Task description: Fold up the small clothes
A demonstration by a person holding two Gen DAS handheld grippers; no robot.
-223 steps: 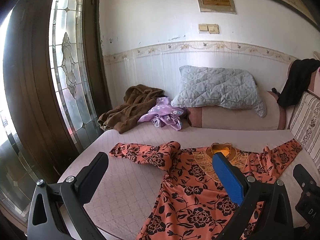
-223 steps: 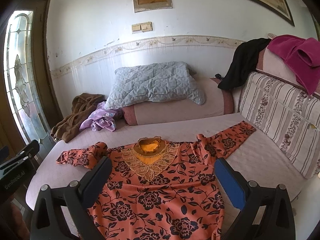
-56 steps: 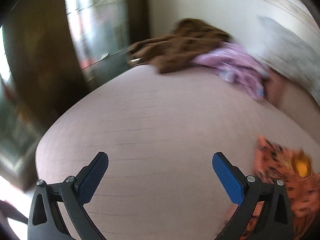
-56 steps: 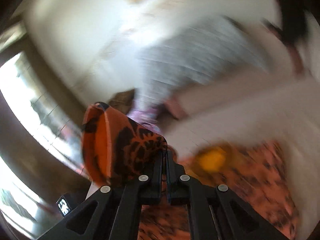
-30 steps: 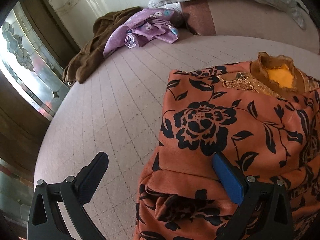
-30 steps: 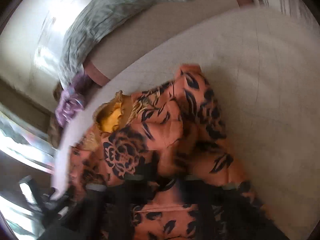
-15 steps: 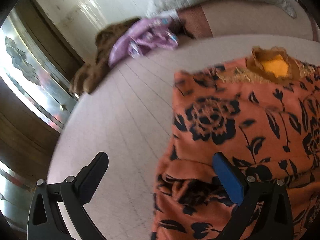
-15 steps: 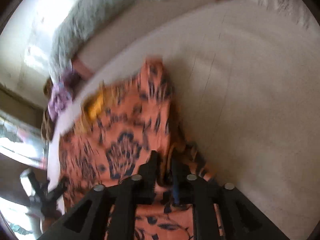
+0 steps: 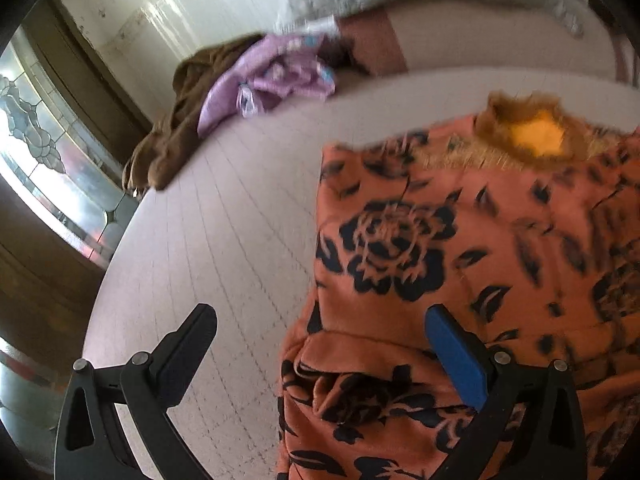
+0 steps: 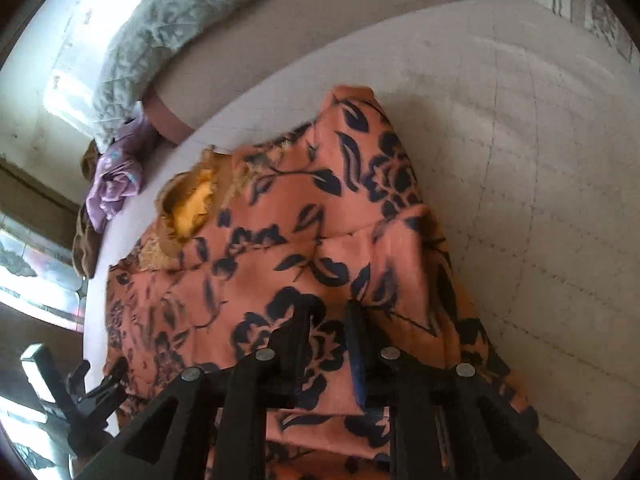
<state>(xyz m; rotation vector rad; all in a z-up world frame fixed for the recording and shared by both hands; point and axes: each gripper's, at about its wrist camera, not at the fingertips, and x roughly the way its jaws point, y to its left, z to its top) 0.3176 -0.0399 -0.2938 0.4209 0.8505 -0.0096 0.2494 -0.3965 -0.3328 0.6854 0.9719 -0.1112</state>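
The pale quilted bed (image 9: 224, 240) fills most of both views, and everything else is placed against it. Across its middle lies the orange floral dress (image 10: 304, 240), both sleeves folded in over the body, its yellow-lined neckline (image 9: 536, 136) toward the head of the bed. Along the head end runs a long beige bolster (image 9: 480, 40) with a grey quilted pillow (image 10: 168, 20) resting on top. In the bed's far left corner a brown garment (image 9: 168, 148) is heaped at the edge, with a crumpled lilac garment (image 9: 272, 76) lying against it, nearer the bolster. The left gripper (image 9: 320, 332) hovers over the near part of the bed with its jaws spread wide and gripping nothing; one finger is over bare quilt, the blue-padded one over the dress's left edge. The right gripper (image 10: 326, 320) is low over the folded cloth; its jaws stand a narrow gap apart and are opening, with dress fabric showing between them but not pinched.
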